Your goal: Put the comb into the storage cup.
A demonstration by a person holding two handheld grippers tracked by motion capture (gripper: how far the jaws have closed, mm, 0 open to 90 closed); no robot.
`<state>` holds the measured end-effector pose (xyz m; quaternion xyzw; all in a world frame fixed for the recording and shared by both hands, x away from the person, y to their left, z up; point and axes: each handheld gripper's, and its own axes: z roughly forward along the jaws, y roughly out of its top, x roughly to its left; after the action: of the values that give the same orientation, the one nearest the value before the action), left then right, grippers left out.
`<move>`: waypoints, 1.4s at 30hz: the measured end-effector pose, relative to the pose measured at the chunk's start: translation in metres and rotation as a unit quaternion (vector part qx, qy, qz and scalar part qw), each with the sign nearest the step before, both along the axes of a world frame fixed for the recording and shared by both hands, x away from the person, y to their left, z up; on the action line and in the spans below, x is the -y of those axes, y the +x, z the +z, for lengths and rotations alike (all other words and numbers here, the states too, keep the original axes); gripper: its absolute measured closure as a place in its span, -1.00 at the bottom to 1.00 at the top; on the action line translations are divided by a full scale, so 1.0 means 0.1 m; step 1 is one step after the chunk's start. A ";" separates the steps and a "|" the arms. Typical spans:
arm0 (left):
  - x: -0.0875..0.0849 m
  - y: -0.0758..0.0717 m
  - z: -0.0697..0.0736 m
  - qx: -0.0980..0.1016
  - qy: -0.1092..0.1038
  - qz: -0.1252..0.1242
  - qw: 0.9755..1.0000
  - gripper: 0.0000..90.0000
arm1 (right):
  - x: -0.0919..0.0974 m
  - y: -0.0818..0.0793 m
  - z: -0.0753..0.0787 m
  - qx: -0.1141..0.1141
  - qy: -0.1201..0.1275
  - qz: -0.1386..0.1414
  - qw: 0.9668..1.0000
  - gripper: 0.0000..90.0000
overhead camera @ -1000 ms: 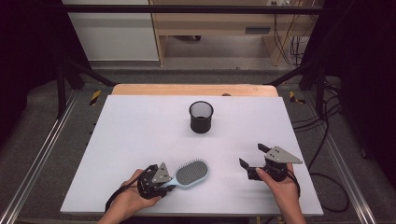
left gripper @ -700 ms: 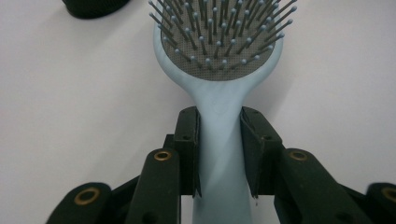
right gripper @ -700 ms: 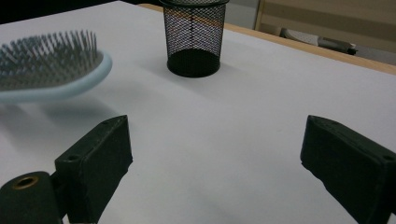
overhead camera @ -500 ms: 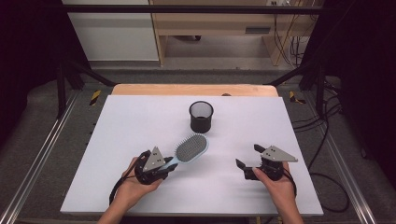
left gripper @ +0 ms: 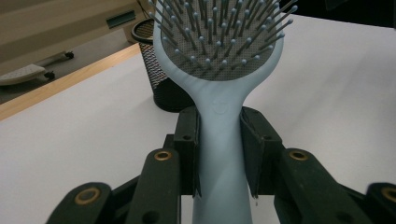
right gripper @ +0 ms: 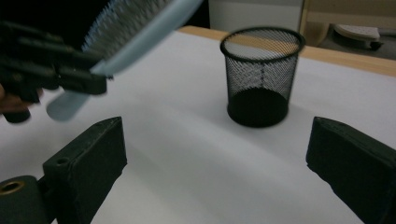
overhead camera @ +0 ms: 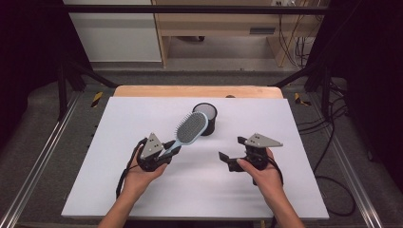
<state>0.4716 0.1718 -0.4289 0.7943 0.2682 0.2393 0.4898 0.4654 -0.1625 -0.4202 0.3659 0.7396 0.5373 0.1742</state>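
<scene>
A pale blue hairbrush (overhead camera: 188, 129) with a grey bristle pad is lifted off the white table (overhead camera: 119, 118), its head raised toward a black mesh cup (overhead camera: 207, 118). My left gripper (overhead camera: 167, 149) is shut on the brush's handle (left gripper: 219, 154); both pads press its sides, bristles facing the camera. The mesh cup (left gripper: 161, 70) stands just behind the brush head in the left gripper view. My right gripper (overhead camera: 233, 154) hovers over the table to the right, open, nothing between its pads. From the right gripper view the cup (right gripper: 261, 74) stands upright ahead, the brush (right gripper: 126, 42) held at upper left.
The white table has a wooden strip (overhead camera: 197, 91) along its far edge. Metal rails (overhead camera: 43, 156) flank the table, cables (overhead camera: 332, 142) lie on the right floor. Bare tabletop lies between the two grippers and to the cup's sides.
The left gripper has lifted the brush and carried it up and forward, so its head now overlaps the cup. The right gripper has moved left, toward the middle of the table.
</scene>
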 end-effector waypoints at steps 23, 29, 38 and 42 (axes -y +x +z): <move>0.12 -0.20 -0.11 0.016 -0.030 0.011 0.999 0.54 | -0.60 0.04 -0.06 -0.024 0.151 0.020 0.988 -0.93; 0.16 -0.22 -0.11 0.018 -0.032 0.007 0.999 0.54 | -0.63 0.02 -0.07 -0.025 0.165 0.022 0.986 -0.93; 0.30 -0.30 -0.13 0.027 -0.026 -0.010 0.999 0.54 | -0.67 0.01 -0.07 -0.026 0.174 0.026 0.984 -0.89; 0.37 -0.34 -0.15 0.030 -0.020 -0.020 0.999 0.54 | -0.66 0.00 -0.07 -0.025 0.179 0.026 0.983 -0.87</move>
<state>0.4375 0.1349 -0.4435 0.7821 0.2420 0.2476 0.5182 0.4658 -0.0964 -0.4269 0.3851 0.6452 0.6559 0.0728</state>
